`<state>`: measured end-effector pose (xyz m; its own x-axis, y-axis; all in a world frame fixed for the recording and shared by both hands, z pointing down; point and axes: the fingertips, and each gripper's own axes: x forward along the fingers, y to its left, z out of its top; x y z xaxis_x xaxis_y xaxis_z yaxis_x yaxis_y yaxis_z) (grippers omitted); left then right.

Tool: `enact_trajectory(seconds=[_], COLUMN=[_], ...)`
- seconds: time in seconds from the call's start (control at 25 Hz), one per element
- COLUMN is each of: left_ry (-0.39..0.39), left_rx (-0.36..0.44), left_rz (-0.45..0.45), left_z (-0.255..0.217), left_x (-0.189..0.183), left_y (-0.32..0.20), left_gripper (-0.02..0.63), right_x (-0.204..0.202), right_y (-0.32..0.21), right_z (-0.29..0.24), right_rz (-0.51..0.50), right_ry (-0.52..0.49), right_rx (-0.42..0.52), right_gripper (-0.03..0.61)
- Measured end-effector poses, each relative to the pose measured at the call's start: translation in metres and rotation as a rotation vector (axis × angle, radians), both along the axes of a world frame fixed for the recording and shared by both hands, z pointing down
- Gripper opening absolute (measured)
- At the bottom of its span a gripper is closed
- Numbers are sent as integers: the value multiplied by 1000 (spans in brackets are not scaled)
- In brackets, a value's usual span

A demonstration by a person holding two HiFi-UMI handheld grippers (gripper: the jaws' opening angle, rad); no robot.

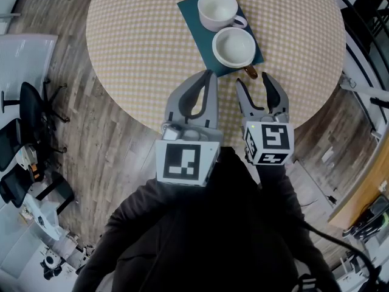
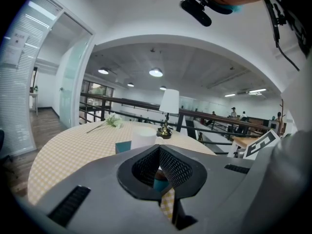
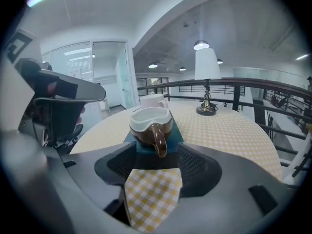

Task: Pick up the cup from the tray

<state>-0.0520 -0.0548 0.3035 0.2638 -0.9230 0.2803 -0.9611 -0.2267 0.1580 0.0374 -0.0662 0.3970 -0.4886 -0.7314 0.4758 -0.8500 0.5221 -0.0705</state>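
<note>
Square markers on left gripper, right gripper

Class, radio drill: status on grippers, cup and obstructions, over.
Left gripper shut, empty. Right gripper open, just short of brown cup, handle facing it. Cup upright on teal tray. White mug behind, not in the way.

round table in a yellow checked cloth, teal tray lying skewed toward the near edge, little white-shaded lamp standing at the far side, flower sprig flat on the cloth left of it
</note>
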Motion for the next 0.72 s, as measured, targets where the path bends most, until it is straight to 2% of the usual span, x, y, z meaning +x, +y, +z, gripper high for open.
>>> enact_trajectory(seconds=[0.32, 0.48, 0.72], left_ry=[8, 11, 22], left_rx=[11, 5, -11], left_rz=[-22, -31, -54], left_z=[-6, -3, 4], left_x=[-6, -12, -25], left_y=[-1, -7, -22], left_gripper=[3, 3, 3], right_x=[-6, -16, -21], right_y=[-6, -14, -33], right_z=[-9, -12, -3], right_rz=[-31, -73, -102], right_ry=[1, -15, 25], right_rx=[24, 36, 1], right_gripper=[240, 304, 399])
